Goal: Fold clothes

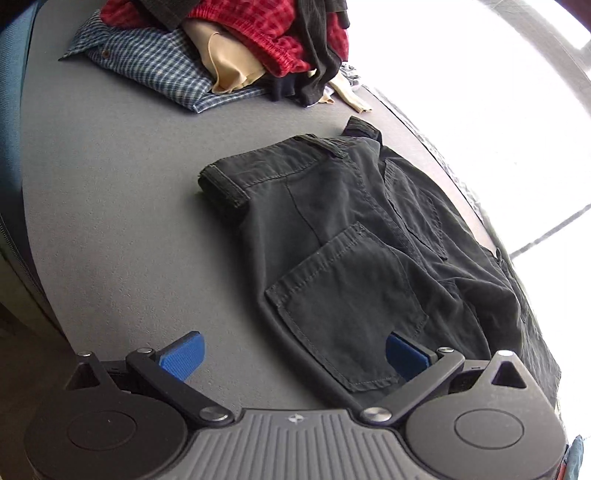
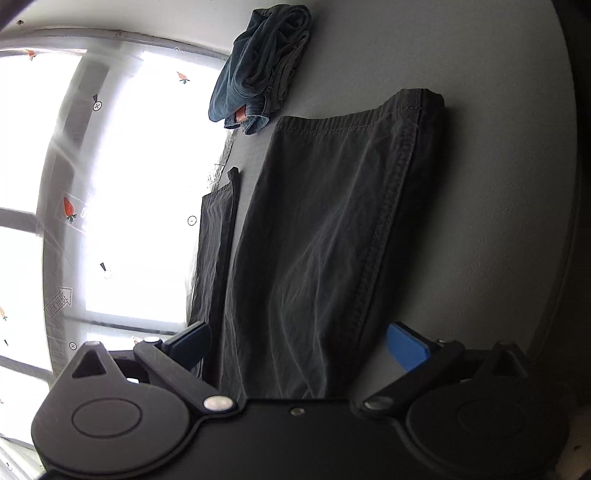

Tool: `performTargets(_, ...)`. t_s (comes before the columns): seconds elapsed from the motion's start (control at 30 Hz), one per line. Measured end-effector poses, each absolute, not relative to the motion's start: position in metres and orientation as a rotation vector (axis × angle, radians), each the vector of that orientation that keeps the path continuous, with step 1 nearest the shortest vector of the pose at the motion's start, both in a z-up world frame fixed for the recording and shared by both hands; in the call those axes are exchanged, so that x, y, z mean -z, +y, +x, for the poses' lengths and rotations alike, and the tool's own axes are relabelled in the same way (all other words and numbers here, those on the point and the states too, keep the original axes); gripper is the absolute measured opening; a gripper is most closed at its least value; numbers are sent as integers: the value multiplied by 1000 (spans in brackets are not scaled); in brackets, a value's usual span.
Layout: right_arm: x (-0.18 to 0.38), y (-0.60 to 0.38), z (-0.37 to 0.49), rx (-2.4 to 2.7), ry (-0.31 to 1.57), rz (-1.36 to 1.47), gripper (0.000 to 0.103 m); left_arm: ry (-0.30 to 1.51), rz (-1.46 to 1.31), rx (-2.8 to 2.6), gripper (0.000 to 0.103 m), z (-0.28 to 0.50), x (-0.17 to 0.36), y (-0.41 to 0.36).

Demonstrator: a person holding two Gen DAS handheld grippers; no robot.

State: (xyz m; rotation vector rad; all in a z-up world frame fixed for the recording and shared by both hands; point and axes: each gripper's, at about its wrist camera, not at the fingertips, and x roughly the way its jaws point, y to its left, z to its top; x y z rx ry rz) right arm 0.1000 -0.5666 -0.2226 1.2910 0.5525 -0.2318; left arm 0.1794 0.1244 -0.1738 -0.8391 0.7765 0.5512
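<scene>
Dark grey trousers (image 1: pixel 332 229) lie on the grey table (image 1: pixel 110 184), waistband toward the far side and a back pocket facing up. My left gripper (image 1: pixel 293 356) is open and empty, hovering over the pocket's near corner, its blue pads (image 1: pixel 183 356) spread wide. In the right wrist view a trouser leg (image 2: pixel 325 229) stretches away across the table (image 2: pixel 498 184), its hem at the far end. A second leg (image 2: pixel 216 236) hangs at the table's left edge. My right gripper (image 2: pixel 299 350) is open and empty over the near part of the leg.
A pile of clothes sits at the far side: a blue checked shirt (image 1: pixel 155 66), a red checked garment (image 1: pixel 258 33), beige and dark pieces. Folded blue jeans (image 2: pixel 258 66) lie beyond the trouser hem. Bright windows (image 2: pixel 140 184) lie past the table's edge.
</scene>
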Motion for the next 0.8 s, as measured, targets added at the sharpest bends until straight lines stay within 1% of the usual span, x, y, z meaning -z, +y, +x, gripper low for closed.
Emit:
performTargets(0.23,213,-585,112,402,518,1217,103,791,-832,-617,102,187,185,146)
performTargets(0.33,215,-591,123,469,553,1184,102,799,-792,-629,101,196,185,145)
performTargets(0.43,218,-595,128,530,562,1193,102,808,-754,-642,95,203,185,144)
performTargets(0.47,219,-597,127,544,561,1202,101,808,-750,-648,91,205,185,145)
performTargets(0.53,222,-599,123,572,544,1246,100,795,-744,-671,78,208,184,148)
performTargets(0.57,223,-600,122,590,532,1277,96,787,-752,-680,67,209,184,152)
performTargets(0.6,225,-601,121,608,517,1313,95,779,-761,-690,61,211,184,156)
performTargets(0.63,227,-604,119,607,500,1352,87,769,-782,-695,60,212,184,161)
performTargets(0.67,230,-607,116,594,477,1401,65,762,-804,-696,56,213,185,165)
performTargets(0.7,234,-609,115,600,468,1441,60,755,-825,-698,55,215,185,169)
performTargets(0.77,239,-611,118,622,456,1481,61,753,-856,-706,55,219,186,175)
performTargets(0.8,240,-611,119,625,452,1484,62,759,-864,-714,58,222,187,176)
